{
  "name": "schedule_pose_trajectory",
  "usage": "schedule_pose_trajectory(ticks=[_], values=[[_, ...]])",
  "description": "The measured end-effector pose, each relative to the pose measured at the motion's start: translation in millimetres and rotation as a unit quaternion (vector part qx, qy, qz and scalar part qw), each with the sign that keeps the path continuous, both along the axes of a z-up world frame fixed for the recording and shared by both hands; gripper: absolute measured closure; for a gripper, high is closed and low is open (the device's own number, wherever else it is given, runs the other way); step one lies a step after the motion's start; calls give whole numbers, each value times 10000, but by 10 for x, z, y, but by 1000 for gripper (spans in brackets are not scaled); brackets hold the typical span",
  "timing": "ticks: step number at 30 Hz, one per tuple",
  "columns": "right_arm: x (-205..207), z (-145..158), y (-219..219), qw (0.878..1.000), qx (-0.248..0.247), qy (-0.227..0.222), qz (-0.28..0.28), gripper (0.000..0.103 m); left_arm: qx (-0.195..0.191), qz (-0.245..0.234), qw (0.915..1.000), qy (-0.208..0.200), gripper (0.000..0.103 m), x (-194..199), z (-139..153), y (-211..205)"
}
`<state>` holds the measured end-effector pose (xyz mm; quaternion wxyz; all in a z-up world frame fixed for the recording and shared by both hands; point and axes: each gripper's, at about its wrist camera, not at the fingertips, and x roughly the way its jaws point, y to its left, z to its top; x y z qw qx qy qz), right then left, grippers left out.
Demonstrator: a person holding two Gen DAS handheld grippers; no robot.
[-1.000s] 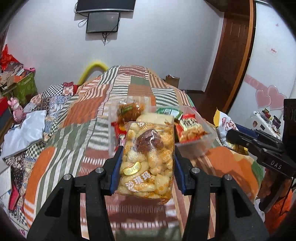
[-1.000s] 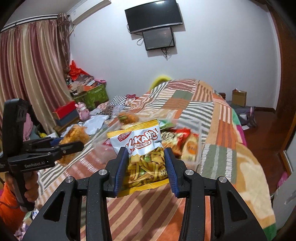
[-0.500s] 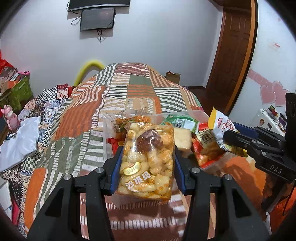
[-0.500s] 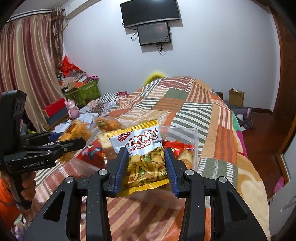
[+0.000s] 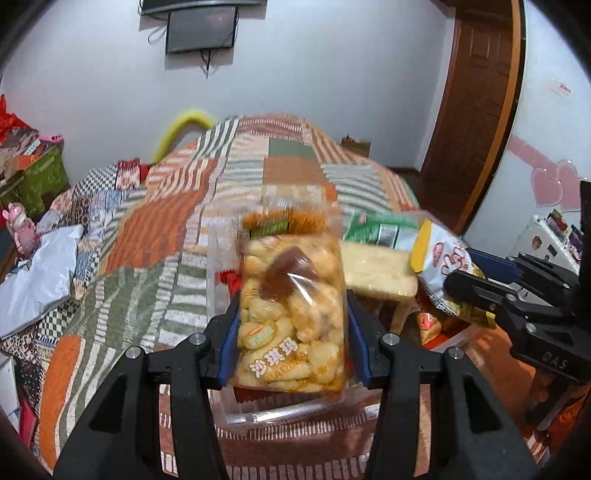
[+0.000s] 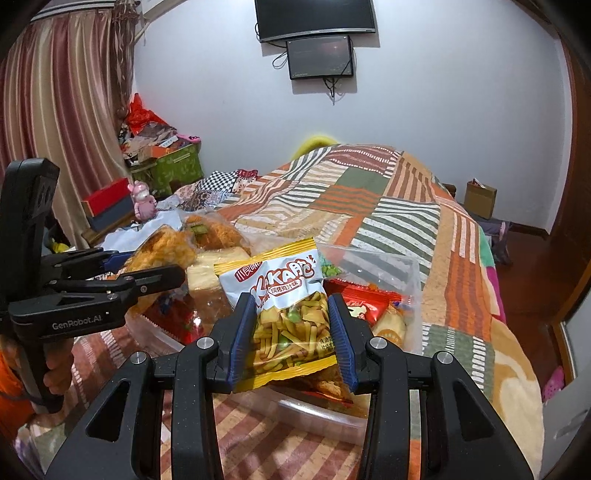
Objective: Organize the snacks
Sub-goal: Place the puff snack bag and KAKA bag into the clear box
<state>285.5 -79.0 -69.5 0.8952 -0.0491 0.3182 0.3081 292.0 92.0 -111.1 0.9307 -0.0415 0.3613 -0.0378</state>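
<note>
Clear plastic, the snack bin [image 6: 376, 264] sits on the patchwork bed [image 6: 406, 206]. Left tongs [image 5: 291, 332] grip a bag of puffed nuggets [image 5: 291, 310] over the bin's near edge; beside them, right tongs [image 6: 291, 332] clamp a KaKa crisps packet [image 6: 284, 295] above it.

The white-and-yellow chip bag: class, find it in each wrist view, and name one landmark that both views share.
Left wrist view: chip bag at the right edge, in the right gripper, over the clear bin.
Right wrist view: chip bag at centre, between the blue pads.
Shared landmark: the small wall screen.
</note>
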Motion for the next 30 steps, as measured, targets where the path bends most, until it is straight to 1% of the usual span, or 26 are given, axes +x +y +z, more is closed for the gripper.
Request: schedule_pose_trajectory(ticks=[4, 6, 8, 10, 12, 15, 18, 23, 30], values=[[-16, -7, 28, 9999, -114, -72, 29, 65, -41, 50, 10000, 42, 54, -5, -22, 17], [-11, 0, 27, 9999, -109, -30, 38, 63, -67, 32, 9999, 88, 53, -7, -18, 12], [-7, 8, 22, 10000, -94, -5, 16, 63, -115, 15, 9999, 117, 49, -21, -17, 7], [-13, 30, 6, 10000, -69, 11, 13, 61, -109, 0, 9999, 92, 42, -48, 0, -5], [-28, 53, -8, 10000, -66, -35, -23, 56, -58, -3, 10000, 28, 39, -92, 33, -21], [-75, 121, -36, 9999, -38, -143, -74, 51, 16, 2, 10000, -98, 35, -172, 119, -49], [-128, 199, -76, 9997, 25, -224, -113, 51, 47, 31, 9996, -263, 31, -277, 246, -55], [-244, 339, -154, 9994, 132, -304, -120, 51, 53, 68, 9985, -539, 31, -482, 468, -74], [-556, 603, -288, 9978, 392, -527, -107, 51, 34, 82, 9939, -1098, 31, -942, 821, -196]])
